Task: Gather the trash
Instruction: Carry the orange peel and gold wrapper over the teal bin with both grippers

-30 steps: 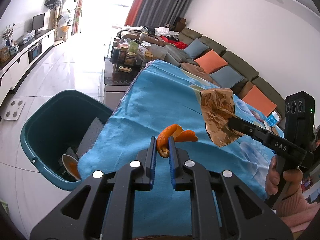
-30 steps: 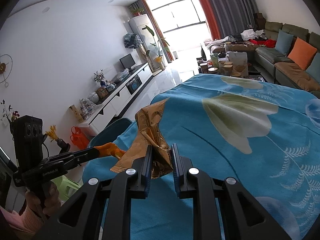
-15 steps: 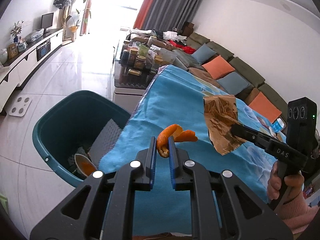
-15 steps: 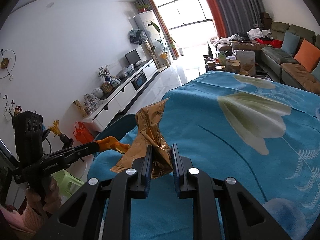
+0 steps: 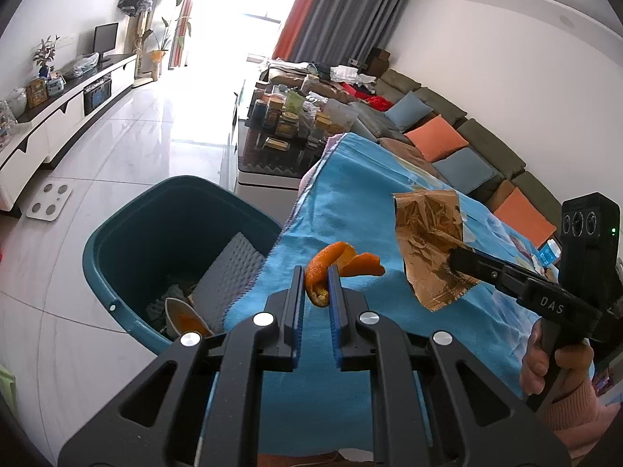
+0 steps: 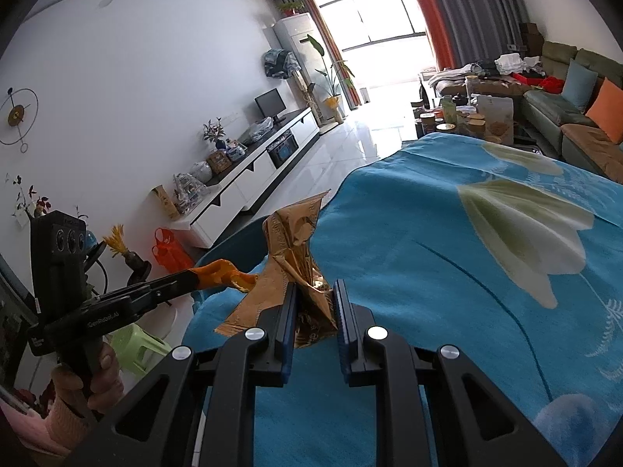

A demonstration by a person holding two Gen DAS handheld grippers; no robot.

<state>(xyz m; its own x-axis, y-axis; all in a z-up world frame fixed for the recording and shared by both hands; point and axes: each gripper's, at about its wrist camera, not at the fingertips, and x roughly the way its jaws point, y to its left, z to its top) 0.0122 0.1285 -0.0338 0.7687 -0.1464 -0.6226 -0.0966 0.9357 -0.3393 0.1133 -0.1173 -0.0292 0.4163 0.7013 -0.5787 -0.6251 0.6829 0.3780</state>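
Observation:
My left gripper [image 5: 316, 272] is shut on a curled orange peel [image 5: 335, 262], held in the air over the edge of the blue-clothed table [image 5: 370, 194]. My right gripper [image 6: 316, 288] is shut on a crumpled brown paper wrapper [image 6: 290, 257], also lifted above the cloth. In the left wrist view the right gripper [image 5: 453, 258] and its wrapper [image 5: 426, 233] hang to the right of the peel. In the right wrist view the left gripper [image 6: 194, 274] shows at the left with the peel [image 6: 226, 272]. A teal trash bin [image 5: 128, 229] stands on the floor below the table's left edge.
The bin holds a grey foam sheet [image 5: 227, 276] and a paper cup [image 5: 183, 315]. Beyond the table is a low table crowded with jars [image 5: 288, 120], then a long sofa with cushions [image 5: 447, 144]. A white TV cabinet [image 5: 58, 116] lines the left wall; a green stool [image 6: 136, 350] stands nearby.
Both grippers have drifted together toward the bin side, each keeping its load. The bin sits more to the right and nearer the centre of the left wrist view than a second ago.

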